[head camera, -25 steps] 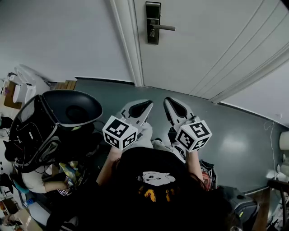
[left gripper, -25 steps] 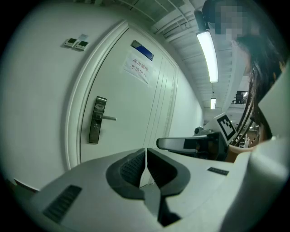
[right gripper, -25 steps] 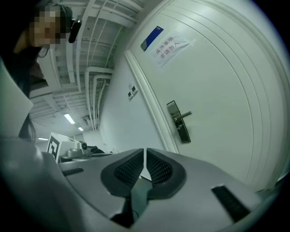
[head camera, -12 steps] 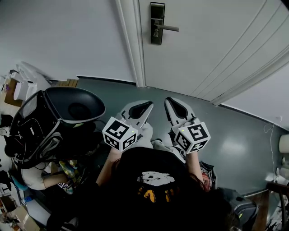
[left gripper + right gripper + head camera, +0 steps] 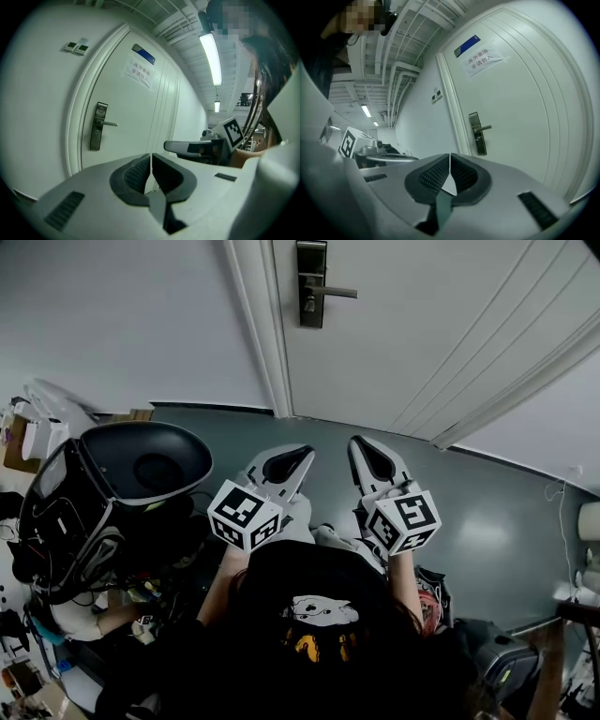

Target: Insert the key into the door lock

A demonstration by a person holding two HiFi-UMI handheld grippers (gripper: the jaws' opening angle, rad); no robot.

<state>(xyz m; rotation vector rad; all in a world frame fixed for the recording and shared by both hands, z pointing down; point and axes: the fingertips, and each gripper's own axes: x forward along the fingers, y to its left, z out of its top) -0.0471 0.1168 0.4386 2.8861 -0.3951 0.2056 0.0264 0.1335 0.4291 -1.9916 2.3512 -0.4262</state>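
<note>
- Since half a second ago, the door lock (image 5: 311, 283) has slid left and slightly up in the head view. The two hand-held grippers have been kept side by side at much the same place, so the change reads mostly as a turn of the head.
- The left hand-held gripper (image 5: 298, 455) is closed. In its own view the two pads are pressed together along a thin line, and nothing is seen between them.
- The right hand-held gripper (image 5: 361, 446) is closed in the same way, with its pads met at the tip. No blade or bow is seen gripped there.
- No key can be found in any view.
- Both hand-held grippers are held low over the floor (image 5: 487, 512), well apart from the door (image 5: 422, 334), and are aimed roughly toward the lock plate.
- The lock plate is mounted near the door's edge, with its lever (image 5: 339, 292) pointing away from the frame. The keyhole is too small to be made out.
- The scene would fit a key that is still to be brought to the plate. It would equally fit one already seated in the cylinder and let go.
- If a key is carried in, it is best gripped by the bow with the blade in line with the jaws. It should be brought squarely to the plate and clear of the lever, with the other hand-held gripper kept aside.
</note>
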